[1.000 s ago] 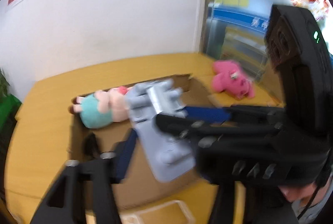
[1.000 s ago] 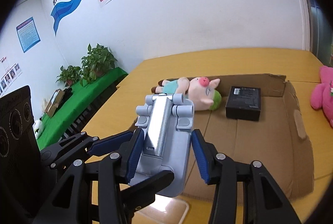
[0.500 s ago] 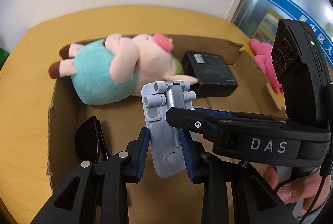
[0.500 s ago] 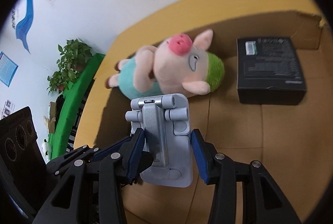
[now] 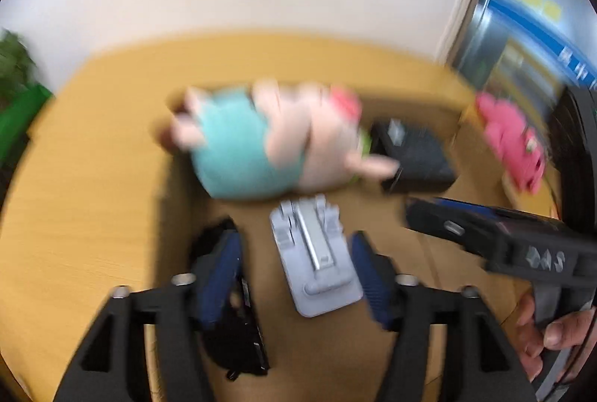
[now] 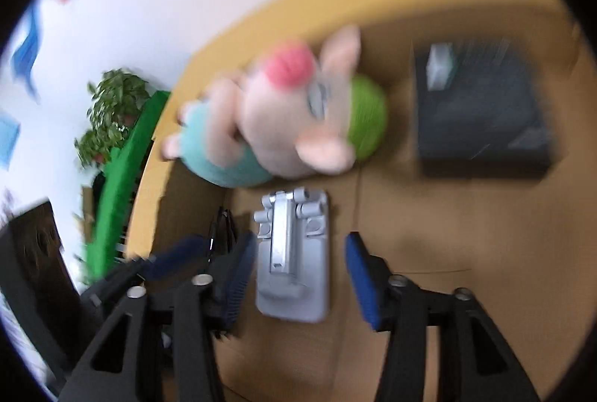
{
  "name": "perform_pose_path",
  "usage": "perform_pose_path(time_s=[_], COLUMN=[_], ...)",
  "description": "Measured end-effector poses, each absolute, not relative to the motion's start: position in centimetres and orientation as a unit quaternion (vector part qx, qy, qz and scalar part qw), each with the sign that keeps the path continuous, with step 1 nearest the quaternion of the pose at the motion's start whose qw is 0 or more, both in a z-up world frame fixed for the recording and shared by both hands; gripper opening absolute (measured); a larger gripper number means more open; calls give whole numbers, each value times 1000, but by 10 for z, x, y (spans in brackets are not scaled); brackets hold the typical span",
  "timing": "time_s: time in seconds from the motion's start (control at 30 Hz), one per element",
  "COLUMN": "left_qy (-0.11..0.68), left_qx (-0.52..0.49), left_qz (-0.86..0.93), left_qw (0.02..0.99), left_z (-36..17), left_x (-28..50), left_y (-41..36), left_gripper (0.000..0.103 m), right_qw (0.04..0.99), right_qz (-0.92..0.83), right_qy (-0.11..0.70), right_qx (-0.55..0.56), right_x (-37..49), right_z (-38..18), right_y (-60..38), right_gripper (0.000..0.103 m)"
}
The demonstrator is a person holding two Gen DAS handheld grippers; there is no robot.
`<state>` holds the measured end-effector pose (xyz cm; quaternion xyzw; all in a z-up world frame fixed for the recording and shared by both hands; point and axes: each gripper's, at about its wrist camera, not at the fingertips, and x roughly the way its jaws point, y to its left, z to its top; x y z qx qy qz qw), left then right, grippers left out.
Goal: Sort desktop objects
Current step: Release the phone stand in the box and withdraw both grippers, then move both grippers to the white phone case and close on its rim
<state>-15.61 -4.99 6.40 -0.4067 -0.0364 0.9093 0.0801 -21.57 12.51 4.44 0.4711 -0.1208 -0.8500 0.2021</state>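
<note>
A grey phone stand [image 5: 315,254] lies flat on the floor of the cardboard box [image 5: 373,357], also seen in the right wrist view [image 6: 293,256]. My left gripper [image 5: 298,275] is open, its blue pads apart on either side of the stand. My right gripper [image 6: 294,275] is open too, straddling the stand without touching it. The right gripper also shows at the right of the left wrist view [image 5: 485,237]. A plush pig [image 5: 268,144] in a teal dress lies at the box's back, also in the right wrist view [image 6: 283,118]. Both views are blurred.
A black box [image 6: 481,114] lies in the carton's back right. Black sunglasses [image 5: 231,320] lie under the left finger. A pink plush [image 5: 511,144] sits on the yellow table [image 5: 82,178] outside the carton. Green plants [image 6: 112,111] stand beyond the table.
Both grippers held the grey stand half a second ago. Now both have opened and the stand lies loose on the box floor. The cameras have pulled back.
</note>
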Motion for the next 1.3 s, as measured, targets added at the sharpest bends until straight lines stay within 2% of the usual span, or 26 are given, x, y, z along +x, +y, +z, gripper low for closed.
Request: perform_pose_path(time_s=[0.07,0.1,0.13,0.23,0.5,0.8,1.3], left_qy=[-12,-1,11,20,6,-4,-5], left_qx=[-320,-286,-238,-185,-193,-214,-250], left_qz=[945,956,970,981,977,972,965], left_qw=[62,56,49,59,87,99,82], left_z=[95,104,115,130,134,132,111], left_x=[-109,-92,-70,-31,10,33,37], left_y=[-48,-47,-45,-33,4,12,-23], left_gripper=[91,103,103,103,103,103,103], right_qw=[164,148,140,112,75,71,94], right_qz=[-898,-914,-922,-934,-944,-949,-942], right_qy=[-49,-17,3,19,10,4,-16], right_qx=[405,378,362,339,322,308,321], right_x=[-168,-142,-122,-68,-3,23,18], right_z=[75,85,91,96,106,119,101], right_y=[133,136,138,154,174,180,164], right_gripper=[82,82,82,82,82,82,82])
